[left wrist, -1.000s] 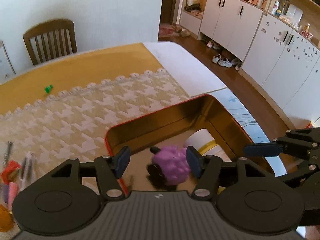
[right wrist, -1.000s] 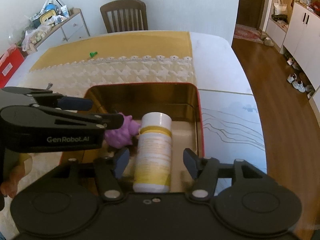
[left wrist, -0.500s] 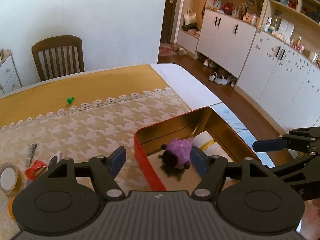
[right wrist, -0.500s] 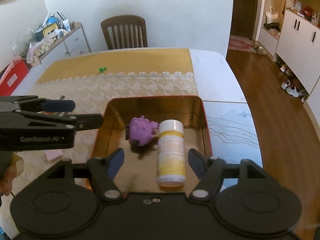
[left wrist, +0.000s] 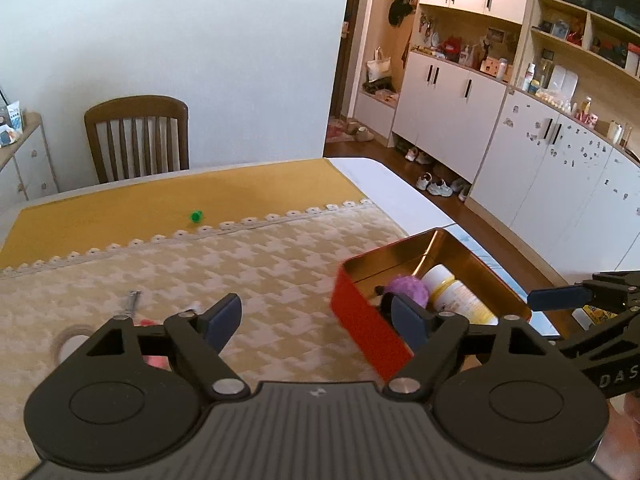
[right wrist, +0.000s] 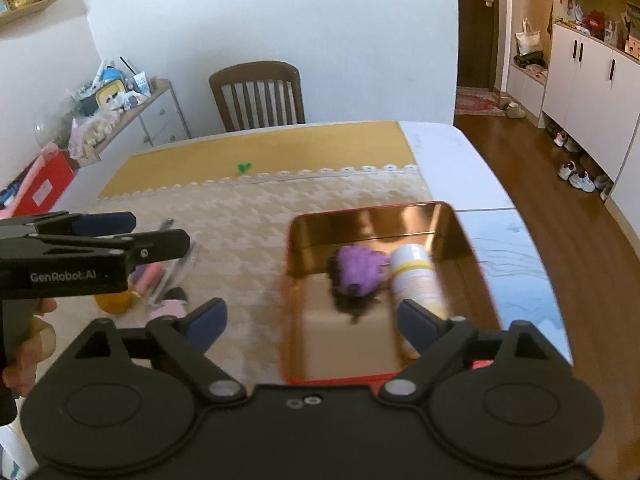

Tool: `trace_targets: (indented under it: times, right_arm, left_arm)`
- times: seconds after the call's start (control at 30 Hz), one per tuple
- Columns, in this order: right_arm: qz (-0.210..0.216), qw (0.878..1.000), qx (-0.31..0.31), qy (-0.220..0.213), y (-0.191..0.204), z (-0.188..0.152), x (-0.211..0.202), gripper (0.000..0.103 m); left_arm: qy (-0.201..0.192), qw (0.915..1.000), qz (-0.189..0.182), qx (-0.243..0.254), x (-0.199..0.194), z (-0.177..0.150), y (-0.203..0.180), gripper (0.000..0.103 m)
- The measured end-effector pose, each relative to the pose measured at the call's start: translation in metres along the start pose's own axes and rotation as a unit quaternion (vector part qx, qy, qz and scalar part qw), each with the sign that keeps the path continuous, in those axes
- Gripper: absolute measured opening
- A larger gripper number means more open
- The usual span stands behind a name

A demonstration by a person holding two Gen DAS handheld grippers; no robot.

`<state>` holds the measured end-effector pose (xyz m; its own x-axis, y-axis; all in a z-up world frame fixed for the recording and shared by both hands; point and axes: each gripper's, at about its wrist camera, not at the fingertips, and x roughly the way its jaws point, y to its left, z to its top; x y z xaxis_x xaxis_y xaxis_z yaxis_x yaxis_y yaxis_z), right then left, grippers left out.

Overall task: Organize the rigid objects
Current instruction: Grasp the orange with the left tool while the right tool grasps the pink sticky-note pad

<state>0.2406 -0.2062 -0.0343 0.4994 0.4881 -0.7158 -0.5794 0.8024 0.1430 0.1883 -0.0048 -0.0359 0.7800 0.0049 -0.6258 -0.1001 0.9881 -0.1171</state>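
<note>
A red tin with a gold inside stands on the tablecloth. In it lie a purple spiky toy and a white bottle with a yellow label. My left gripper is open and empty, above the cloth just left of the tin; it also shows in the right wrist view. My right gripper is open and empty, above the tin's near left corner; one of its fingers shows in the left wrist view.
Loose small items lie on the cloth at the left: a yellow object, pink pieces, a nail clipper, a tape roll. A small green piece lies farther back. A wooden chair stands behind the table.
Both grippers have pulled back and up from the tin, moving left. The left gripper has let go of the purple toy, which now lies in the tin beside the bottle.
</note>
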Motion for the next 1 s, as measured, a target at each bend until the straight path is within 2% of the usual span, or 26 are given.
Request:
trace_targets:
  times: [0.1,0.33,0.47,0.7,0.83,1.0]
  right_arm:
    - [0.008,1.000,-0.001,-0.008,0.020,-0.004,0.001,0.103]
    - [0.017,1.000,-0.007,-0.004,0.062,-0.014,0.011,0.103]
    - [0.030,0.999,-0.032,0.004,0.088,-0.020,0.026,0.103]
    - [0.037,0.994,-0.095,0.038,0.124,-0.028,0.061,0.103]
    - [0.034,0.992,-0.112,0.049,0.135,-0.029,0.081,0.102]
    - [0.031,0.990,-0.117,0.071,0.136,-0.029,0.105,0.095]
  left_arm:
    - [-0.005,1.0000,0.001,0.001,-0.011,-0.006,0.018,0.084]
    - [-0.004,0.9999,0.015,0.000,-0.030,-0.024,0.065,0.085]
    - [0.002,0.9997,0.025,-0.004,-0.034,-0.037,0.091,0.085]
    - [0.027,0.9985,0.044,-0.018,-0.020,-0.060,0.130,0.085]
    - [0.043,0.9976,0.052,-0.014,-0.007,-0.073,0.141,0.085]
    - [0.057,0.9969,0.053,-0.008,0.010,-0.085,0.150,0.085]
